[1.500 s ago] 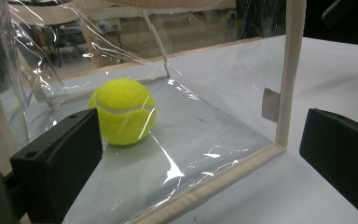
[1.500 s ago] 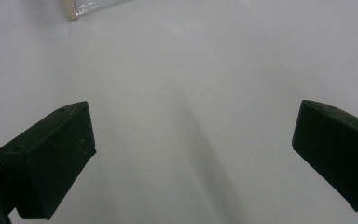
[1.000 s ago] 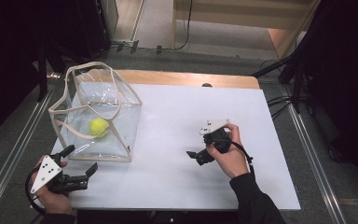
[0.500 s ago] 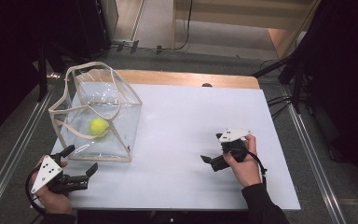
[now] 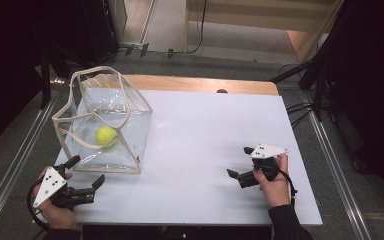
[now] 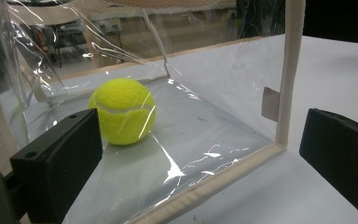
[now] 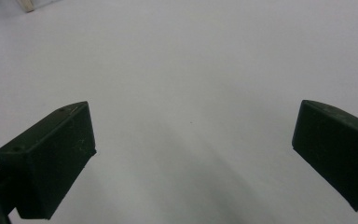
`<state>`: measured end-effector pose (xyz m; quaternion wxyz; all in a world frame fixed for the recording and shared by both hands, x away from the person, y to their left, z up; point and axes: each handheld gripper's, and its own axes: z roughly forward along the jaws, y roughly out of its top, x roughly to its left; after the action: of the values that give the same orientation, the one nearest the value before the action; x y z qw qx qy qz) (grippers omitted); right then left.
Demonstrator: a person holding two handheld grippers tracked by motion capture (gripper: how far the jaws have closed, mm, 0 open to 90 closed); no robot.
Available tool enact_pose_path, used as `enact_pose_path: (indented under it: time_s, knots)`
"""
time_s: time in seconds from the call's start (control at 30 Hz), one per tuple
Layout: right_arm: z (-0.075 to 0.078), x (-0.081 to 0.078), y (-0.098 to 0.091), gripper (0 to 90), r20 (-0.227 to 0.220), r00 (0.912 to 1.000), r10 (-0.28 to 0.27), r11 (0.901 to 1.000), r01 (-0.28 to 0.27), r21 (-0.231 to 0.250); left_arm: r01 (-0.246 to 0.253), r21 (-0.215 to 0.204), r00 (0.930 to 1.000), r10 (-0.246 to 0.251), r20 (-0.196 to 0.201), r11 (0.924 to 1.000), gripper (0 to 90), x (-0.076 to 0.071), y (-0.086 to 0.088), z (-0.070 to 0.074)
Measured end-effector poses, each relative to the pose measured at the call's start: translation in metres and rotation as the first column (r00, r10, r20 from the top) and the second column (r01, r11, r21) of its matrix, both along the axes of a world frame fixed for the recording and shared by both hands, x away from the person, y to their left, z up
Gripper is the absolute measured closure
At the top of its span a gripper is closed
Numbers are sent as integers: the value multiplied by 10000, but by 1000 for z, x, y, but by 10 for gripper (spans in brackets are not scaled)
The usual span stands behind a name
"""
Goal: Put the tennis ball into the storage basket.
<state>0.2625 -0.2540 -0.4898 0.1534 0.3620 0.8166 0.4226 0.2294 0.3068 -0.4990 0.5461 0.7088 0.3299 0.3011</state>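
Tennis ball (image 6: 123, 111) lies beyond left gripper (image 6: 200, 154), bagged.

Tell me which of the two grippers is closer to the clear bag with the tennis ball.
The left gripper: it sits open at the clear bag's near corner, with the tennis ball just beyond its jaws. The right gripper is far across the white table.

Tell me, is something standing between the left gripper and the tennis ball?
Yes. The clear plastic wall of the transparent bag stands between the open left gripper and the tennis ball, which lies inside the bag. The bag's top looks open.
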Motion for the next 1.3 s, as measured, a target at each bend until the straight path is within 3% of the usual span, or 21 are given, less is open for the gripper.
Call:
enact_pose_path:
  time_s: [0.6, 0.87, 1.1, 1.3]
  knots:
    - [-19, -26, -41, 0, 296, 9942, -1031, 9925, 1009, 687, -25, 44, 10000, 25, -17, 10000, 0, 0, -1, 0]
    - [-23, -43, -56, 0, 726, 9827, -1703, 9777, 1593, 1367, -20, 12, 10000, 20, -18, 10000, 0, 0, 0, 0]
    - [-27, -51, -72, 0, 833, 9726, -2169, 9668, 2023, 1560, -4, -16, 10000, 4, -29, 10000, 0, 0, 0, 0]
    - [-28, -49, -71, 0, 801, 9701, -2291, 9644, 2150, 1541, -7, -15, 10000, 7, -44, 10000, 0, 1, 0, 0]
